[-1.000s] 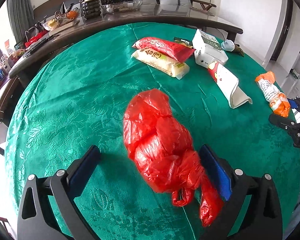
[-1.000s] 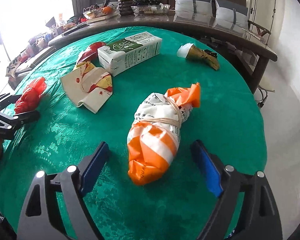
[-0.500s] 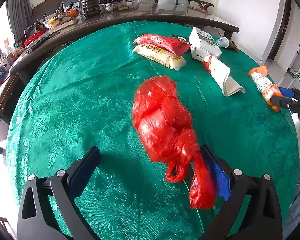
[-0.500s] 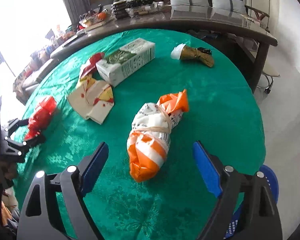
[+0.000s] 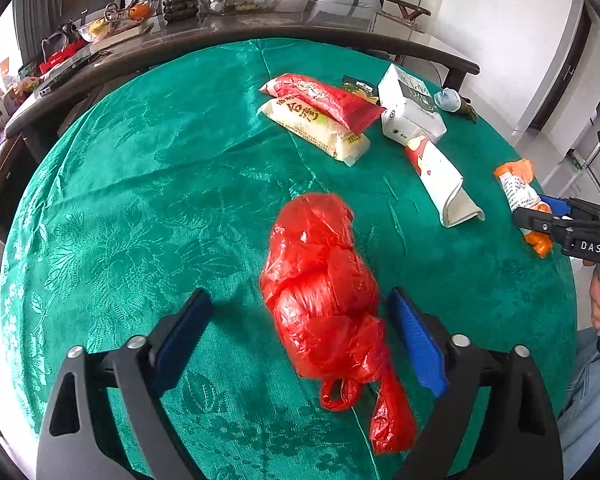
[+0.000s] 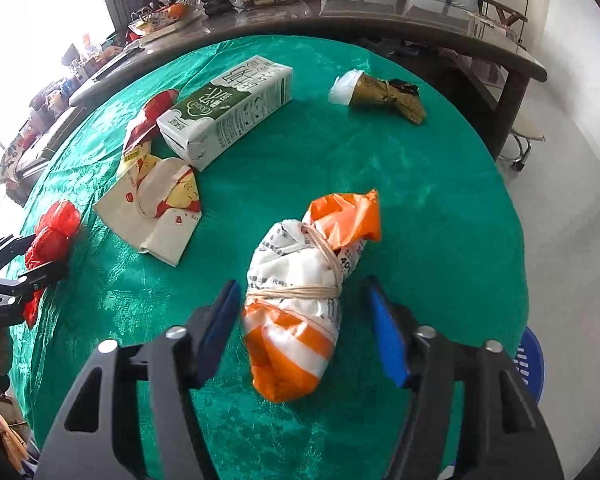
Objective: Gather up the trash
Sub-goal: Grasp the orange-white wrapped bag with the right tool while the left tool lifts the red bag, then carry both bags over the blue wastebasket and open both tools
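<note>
Green patterned cloth covers the round tabletop (image 5: 148, 168), with a long dark counter (image 5: 228, 36) full of dishes and a potted plant behind it at the top of both views.

Left wrist view: the left gripper (image 5: 300, 340) points down at a knotted red plastic bag (image 5: 324, 292) lying low in the centre of the frame. Its jaws are closing around the bag — the right blue pad stands just beside the bag's lower bulge, the left pad is clearly apart from it, so nothing is clamped yet. Toward the upper right lie a red snack packet (image 5: 324, 98) overlapping a pale yellow snack packet (image 5: 316, 128), a white and green milk carton (image 5: 410, 110) and a cream paper wrapper with red print (image 5: 444, 178).

Right wrist view: the right gripper (image 6: 302, 328) has its jaws closing on an orange and white plastic bundle tied with rubber bands (image 6: 300, 296) in the lower centre. The left pad is touching or nearly touching the bundle's side; a gap shows at the right pad. A gold foil wrapper with a white end (image 6: 380, 94) lies apart at the upper right, near the tabletop's edge.
</note>
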The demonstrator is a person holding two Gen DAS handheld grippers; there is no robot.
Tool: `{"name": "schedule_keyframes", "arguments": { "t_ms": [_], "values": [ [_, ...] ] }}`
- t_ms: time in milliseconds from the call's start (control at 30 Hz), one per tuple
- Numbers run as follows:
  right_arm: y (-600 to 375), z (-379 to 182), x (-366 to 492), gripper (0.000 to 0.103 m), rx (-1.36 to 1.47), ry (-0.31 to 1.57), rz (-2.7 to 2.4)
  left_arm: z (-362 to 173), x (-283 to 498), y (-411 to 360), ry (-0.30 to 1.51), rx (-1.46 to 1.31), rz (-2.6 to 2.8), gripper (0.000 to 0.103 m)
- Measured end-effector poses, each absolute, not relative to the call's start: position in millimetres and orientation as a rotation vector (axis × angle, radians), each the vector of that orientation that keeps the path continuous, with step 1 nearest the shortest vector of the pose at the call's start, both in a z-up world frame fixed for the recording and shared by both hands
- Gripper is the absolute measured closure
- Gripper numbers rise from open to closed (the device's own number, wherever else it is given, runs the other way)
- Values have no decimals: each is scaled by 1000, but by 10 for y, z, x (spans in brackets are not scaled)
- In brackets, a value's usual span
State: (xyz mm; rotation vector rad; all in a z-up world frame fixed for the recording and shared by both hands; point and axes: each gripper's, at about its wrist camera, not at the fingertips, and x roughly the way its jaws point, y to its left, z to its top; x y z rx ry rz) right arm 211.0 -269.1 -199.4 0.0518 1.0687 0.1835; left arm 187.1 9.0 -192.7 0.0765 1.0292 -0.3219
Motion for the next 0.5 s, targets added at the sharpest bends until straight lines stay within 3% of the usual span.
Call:
{"name": "schedule_keyframes", "arguments": {
  "t_ms": [133, 500],
  "values": [
    [-2767, -1913, 2024, 60, 69, 1039, 198, -1902, 1841, 92, 1024, 86, -331, 61],
    [-3092, -1711, 1726, 60, 111, 979, 241, -1590, 1544, -228, 961, 52, -447, 63]
  ]
}}
